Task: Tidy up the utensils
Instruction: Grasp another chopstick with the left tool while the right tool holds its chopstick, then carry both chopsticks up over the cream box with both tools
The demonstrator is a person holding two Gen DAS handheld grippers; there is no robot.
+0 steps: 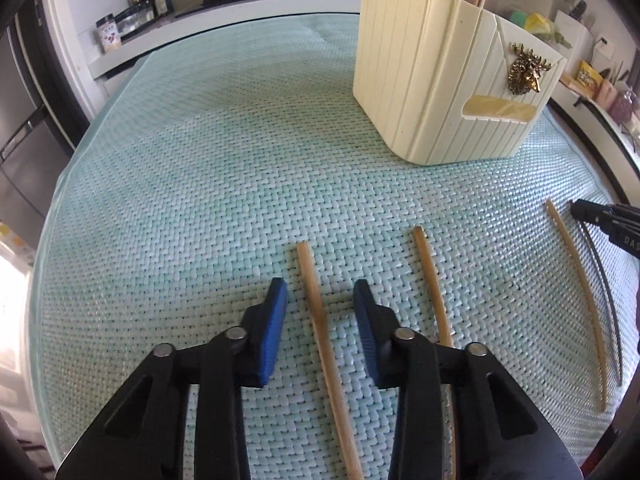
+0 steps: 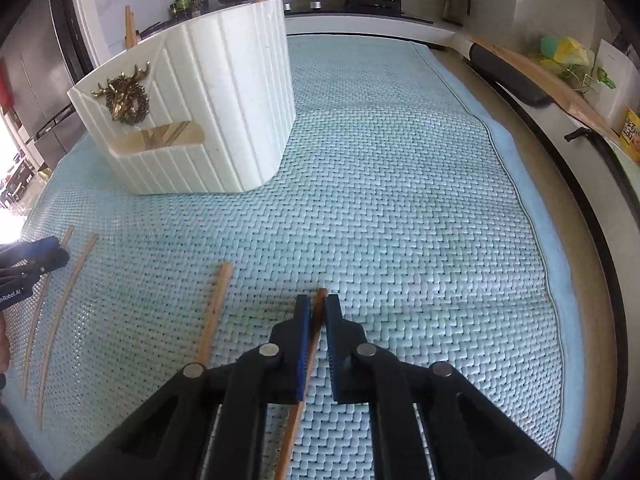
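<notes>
Left gripper (image 1: 320, 294): low over the near mat, jaws wide apart, blue pads (image 1: 274, 330) either side of a chopstick, not touching it.
Right gripper (image 2: 318, 306): low, near, jaws narrowed around a chopstick; contact unclear.

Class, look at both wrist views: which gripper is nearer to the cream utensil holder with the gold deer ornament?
Neither clearly. The left gripper and right gripper both sit low over chopsticks on the mat, well short of the holder, which stands ahead between them.
</notes>
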